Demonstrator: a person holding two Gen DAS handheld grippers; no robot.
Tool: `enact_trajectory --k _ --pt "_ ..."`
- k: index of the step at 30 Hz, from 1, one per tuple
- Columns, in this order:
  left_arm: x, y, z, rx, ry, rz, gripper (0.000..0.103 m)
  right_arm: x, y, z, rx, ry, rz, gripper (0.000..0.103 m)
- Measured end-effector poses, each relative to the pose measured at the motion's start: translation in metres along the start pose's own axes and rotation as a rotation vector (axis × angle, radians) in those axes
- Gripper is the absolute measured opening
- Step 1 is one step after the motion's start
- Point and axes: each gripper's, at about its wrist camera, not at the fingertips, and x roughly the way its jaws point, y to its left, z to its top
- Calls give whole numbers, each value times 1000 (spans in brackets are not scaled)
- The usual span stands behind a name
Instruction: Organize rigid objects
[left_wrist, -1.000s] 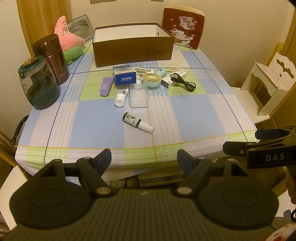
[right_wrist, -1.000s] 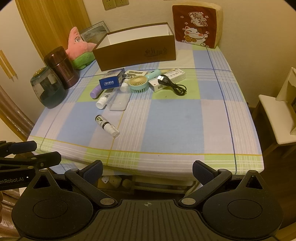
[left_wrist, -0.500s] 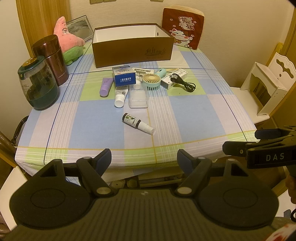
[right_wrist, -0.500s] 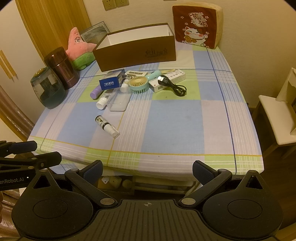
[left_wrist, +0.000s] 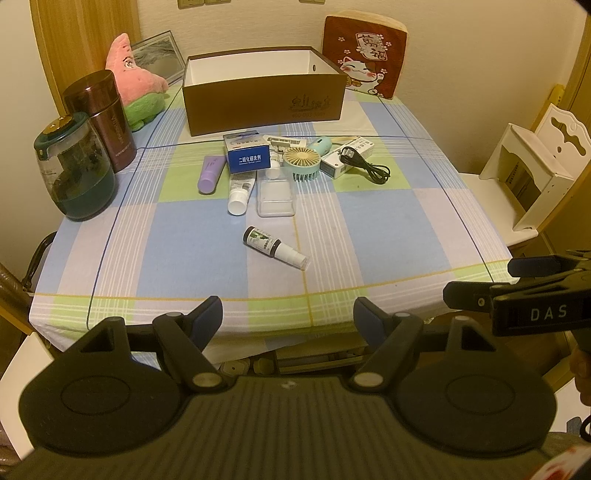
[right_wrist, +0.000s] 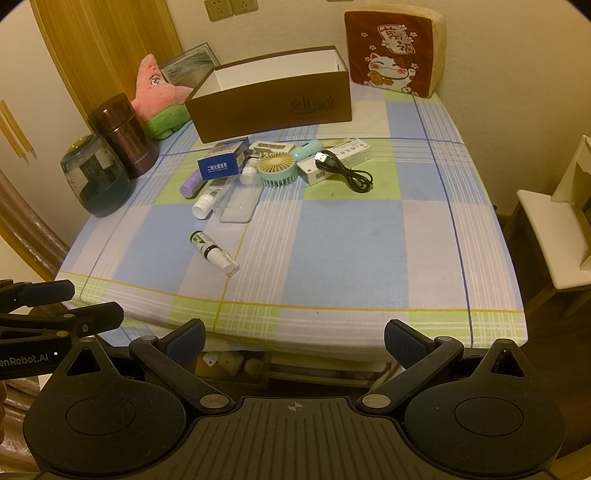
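Brown box (left_wrist: 264, 105) open at desk's far edge, ready as bin; spray bottle (left_wrist: 275, 247) lies nearest me, likely first pick. My left gripper (left_wrist: 288, 314) and right gripper (right_wrist: 293, 338): fingers apart, empty, off near edge.

I am looking at a counter (left_wrist: 388, 206) draped in a blue, green and white checked cloth, standing against a cream wall (left_wrist: 461, 55). Warm yellowish light is washing over the room. A wooden door frame (right_wrist: 96, 48) is rising at the left, wall sockets (right_wrist: 231, 7) are sitting above, and a white chair (left_wrist: 532, 162) is waiting at my right.
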Motion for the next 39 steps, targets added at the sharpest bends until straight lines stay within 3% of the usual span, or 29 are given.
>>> enact_trajectory --k 21,39 --pt "3 -3 3 0 13 -3 76 7 -2 3 7 7 6 103" --pt "55 -5 21 40 18 -19 76 44 -28 24 46 -18 36 103"
